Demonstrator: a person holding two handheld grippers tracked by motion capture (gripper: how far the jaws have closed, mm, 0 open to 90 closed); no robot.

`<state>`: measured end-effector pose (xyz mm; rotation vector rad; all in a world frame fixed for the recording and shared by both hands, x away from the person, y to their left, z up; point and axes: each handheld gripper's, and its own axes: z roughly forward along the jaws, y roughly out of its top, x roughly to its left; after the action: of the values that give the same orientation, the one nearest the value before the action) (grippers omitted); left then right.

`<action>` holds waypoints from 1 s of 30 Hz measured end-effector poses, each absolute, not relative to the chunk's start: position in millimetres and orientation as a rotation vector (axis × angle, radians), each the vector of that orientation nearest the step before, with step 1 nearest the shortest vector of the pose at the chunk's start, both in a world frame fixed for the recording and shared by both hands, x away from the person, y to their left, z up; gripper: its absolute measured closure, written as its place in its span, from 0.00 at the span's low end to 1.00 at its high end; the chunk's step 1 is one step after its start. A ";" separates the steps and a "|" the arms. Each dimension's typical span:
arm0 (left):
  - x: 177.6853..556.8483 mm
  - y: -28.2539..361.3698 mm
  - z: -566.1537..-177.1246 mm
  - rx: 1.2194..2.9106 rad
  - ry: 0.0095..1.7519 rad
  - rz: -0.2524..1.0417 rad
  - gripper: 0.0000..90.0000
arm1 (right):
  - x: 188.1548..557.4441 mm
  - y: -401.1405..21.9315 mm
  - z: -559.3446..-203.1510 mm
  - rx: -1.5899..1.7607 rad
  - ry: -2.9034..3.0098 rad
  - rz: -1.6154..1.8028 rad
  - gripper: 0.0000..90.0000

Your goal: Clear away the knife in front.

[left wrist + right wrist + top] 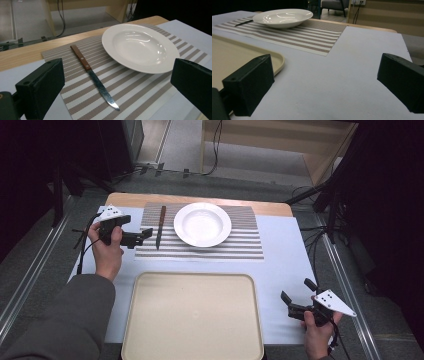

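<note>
High view first: I saw a table covered by a pale sheet, with a striped placemat laid across its far half. On the mat sat a white deep plate, empty, and just left of it — apart, not touching — lay a table knife with a brown wooden handle, its length running away from me. Nearer me rested a big cream tray, bare. My left gripper was held at the mat's left edge, jaws pointing toward the knife, a hand wrapped around its body and a grey sleeve behind. My right gripper hovered over the sheet to the right of the tray, jaws spread and clasping nothing.

Left gripper view: the two black jaws stood wide apart with nothing between them. Past them I saw the knife lying on the placemat, its serrated blade nearest the camera and its riveted handle farther off. The plate sat to the knife's right, with the wooden table edge beyond.

Right gripper view: its jaws were likewise wide open and empty, above the pale sheet. The tray's rounded corner showed at left — the plate and a dark sliver of the knife lay far off on the mat.
</note>
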<state>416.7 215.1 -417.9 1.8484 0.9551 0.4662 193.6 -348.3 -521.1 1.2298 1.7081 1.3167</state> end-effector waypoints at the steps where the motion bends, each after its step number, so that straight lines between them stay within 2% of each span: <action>1: 422.8 212.2 -418.6 1.855 0.967 0.467 0.00 | 194.2 -348.1 -521.2 1.229 1.708 1.314 0.00; 7: 438.3 203.7 -421.8 1.863 1.014 0.441 0.00 | 195.4 -347.7 -521.5 1.229 1.707 1.310 0.00; 18: 471.1 184.4 -427.2 1.887 1.141 0.441 0.14 | 195.8 -344.1 -521.9 1.227 1.719 1.275 0.00; 23: 489.4 180.5 -430.6 1.905 1.234 0.429 0.29 | 195.9 -343.8 -521.9 1.221 1.719 1.273 0.00; 30: 516.3 169.9 -438.0 1.971 1.329 0.369 0.40 | 195.9 -344.1 -522.0 1.224 1.716 1.280 0.00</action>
<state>516.3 169.9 -438.0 1.9711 1.3290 0.3690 195.9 -344.1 -522.0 1.2244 1.7155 1.2801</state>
